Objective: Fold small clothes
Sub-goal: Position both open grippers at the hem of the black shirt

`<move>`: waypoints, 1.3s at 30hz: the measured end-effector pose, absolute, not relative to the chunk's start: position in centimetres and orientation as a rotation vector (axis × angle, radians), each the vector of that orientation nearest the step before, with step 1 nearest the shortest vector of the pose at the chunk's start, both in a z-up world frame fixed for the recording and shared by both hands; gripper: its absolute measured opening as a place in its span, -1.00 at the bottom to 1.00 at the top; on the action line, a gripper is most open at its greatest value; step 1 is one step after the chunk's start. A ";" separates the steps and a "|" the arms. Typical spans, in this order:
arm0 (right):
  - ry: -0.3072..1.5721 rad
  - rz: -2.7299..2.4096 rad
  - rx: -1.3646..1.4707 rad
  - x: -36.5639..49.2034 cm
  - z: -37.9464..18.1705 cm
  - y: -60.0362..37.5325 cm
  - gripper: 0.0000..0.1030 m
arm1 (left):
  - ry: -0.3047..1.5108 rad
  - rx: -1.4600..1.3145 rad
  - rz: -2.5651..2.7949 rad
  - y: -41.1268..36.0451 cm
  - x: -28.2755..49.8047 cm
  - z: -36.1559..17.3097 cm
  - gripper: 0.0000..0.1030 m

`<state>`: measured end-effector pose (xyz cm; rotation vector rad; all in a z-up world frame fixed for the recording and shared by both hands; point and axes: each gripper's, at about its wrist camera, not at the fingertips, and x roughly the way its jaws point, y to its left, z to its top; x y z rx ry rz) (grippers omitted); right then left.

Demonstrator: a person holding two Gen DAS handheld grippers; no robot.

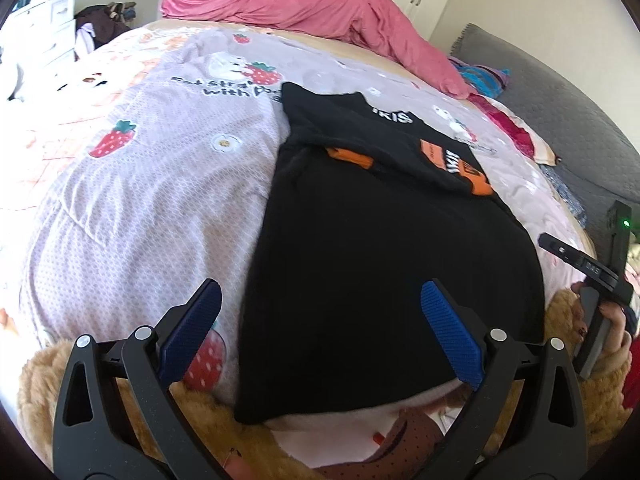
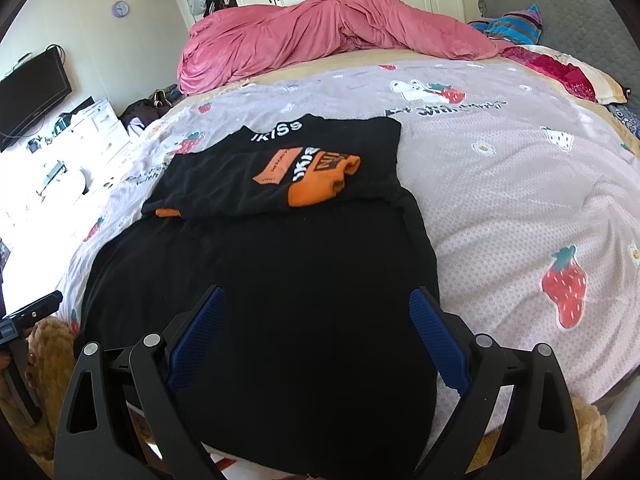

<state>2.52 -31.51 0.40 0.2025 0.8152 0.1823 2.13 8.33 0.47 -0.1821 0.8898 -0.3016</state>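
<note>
Sunlight is falling across the bed, where the black shirt is lying lengthwise, its hem at the near edge. Both the left gripper and right gripper are hovering agape and empty over that hem.

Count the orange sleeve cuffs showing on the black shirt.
2: a large orange knit cuff lies on the folded black cotton shirt, a smaller one peeks out at its left edge.

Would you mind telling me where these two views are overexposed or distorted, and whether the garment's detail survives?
Left wrist view: fisheye bends the bed; its left edge is washed out; the black garment reads nearly featureless. Right wrist view: the left-side furniture blows out white; the garment's orange print stays clear.
</note>
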 end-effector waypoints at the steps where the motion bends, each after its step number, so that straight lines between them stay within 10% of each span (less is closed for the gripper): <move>1: 0.819 0.180 0.200 2.3 0.3 -31.6 0.79 | 0.895 -0.183 -0.311 8.3 1.9 0.4 0.82; 39: 1.164 0.232 0.072 0.3 -4.4 -32.8 0.79 | 1.153 -0.163 -0.324 8.8 4.7 -3.9 0.74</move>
